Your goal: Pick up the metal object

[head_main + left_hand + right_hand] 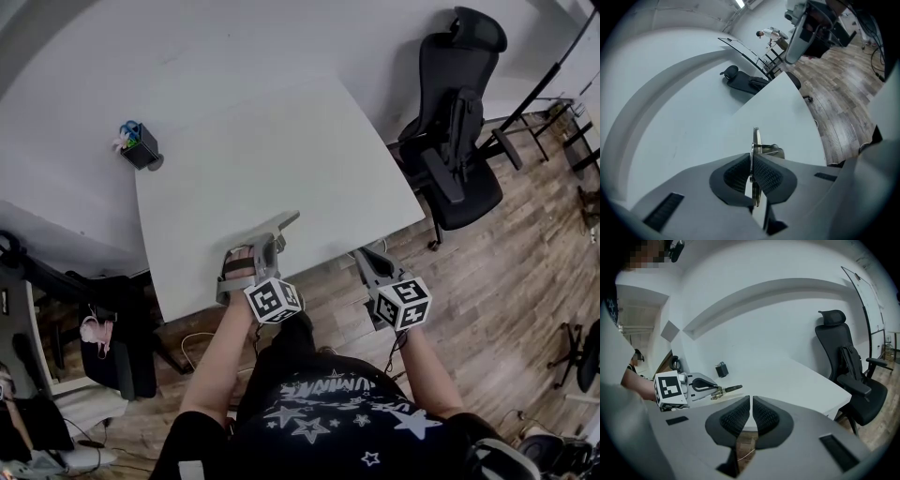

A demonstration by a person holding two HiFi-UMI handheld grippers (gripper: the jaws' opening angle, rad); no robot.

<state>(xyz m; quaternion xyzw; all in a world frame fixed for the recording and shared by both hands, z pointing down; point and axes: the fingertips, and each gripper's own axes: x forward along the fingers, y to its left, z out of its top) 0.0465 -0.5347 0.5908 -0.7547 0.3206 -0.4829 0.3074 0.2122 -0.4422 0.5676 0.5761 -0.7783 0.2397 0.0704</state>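
Left hand-held gripper, angled downward over the surface edge, pinches the metal object, apparently clear of it; right hand-held gripper pressed together.

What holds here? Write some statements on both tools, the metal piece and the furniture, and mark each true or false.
1. The left tool is clamped on a thin metal piece. True.
2. The right tool grips a second metal piece. False: its jaws are together with nothing between them.
3. A black pen holder stands near the far left corner of the table. True.
4. The black office chair is pushed in at the table's near edge. False: it stands off the table's right side, by the wall.
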